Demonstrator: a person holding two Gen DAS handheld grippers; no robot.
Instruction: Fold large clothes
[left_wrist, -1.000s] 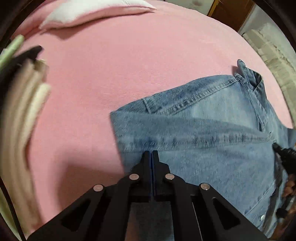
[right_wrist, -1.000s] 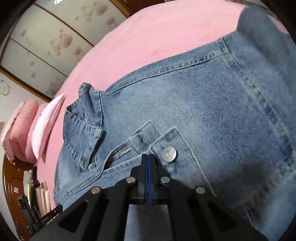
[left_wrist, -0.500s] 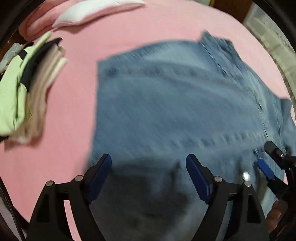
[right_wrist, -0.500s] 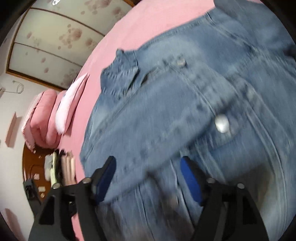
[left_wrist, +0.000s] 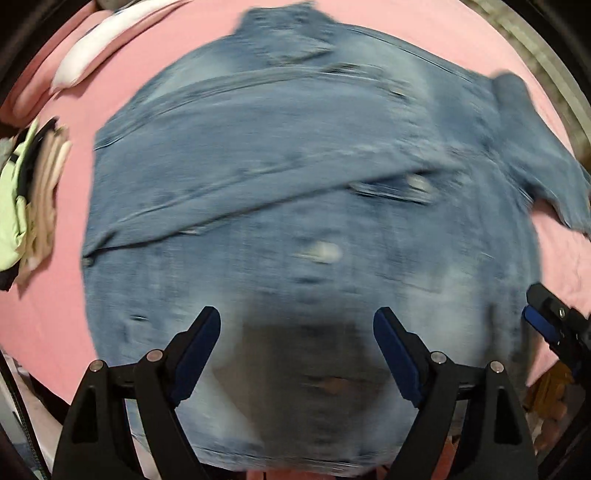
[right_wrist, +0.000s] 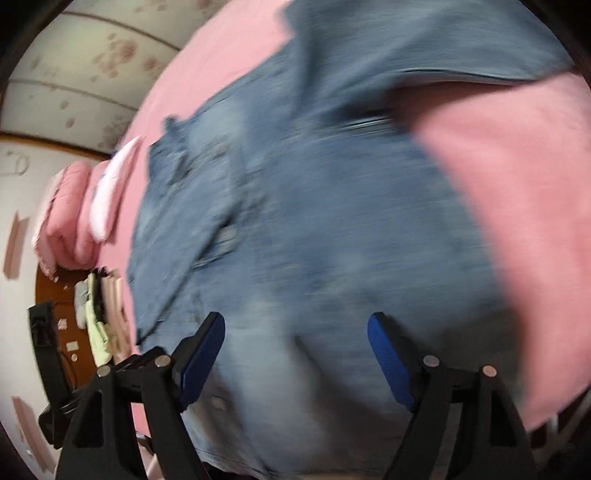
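We hover both grippers, left (left_wrist: 297, 354) and right (right_wrist: 295, 354), fingers spread wide and empty, above the denim jacket's (left_wrist: 295, 177) near hem on the pink bed (left_wrist: 122, 55).

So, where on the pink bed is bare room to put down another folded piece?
Bare pink blanket lies between the denim jacket and the white pillow, and again beyond the jacket's right edge, near the right tongs. It is crowded at the left edge, where the stack of folded clothes sits.
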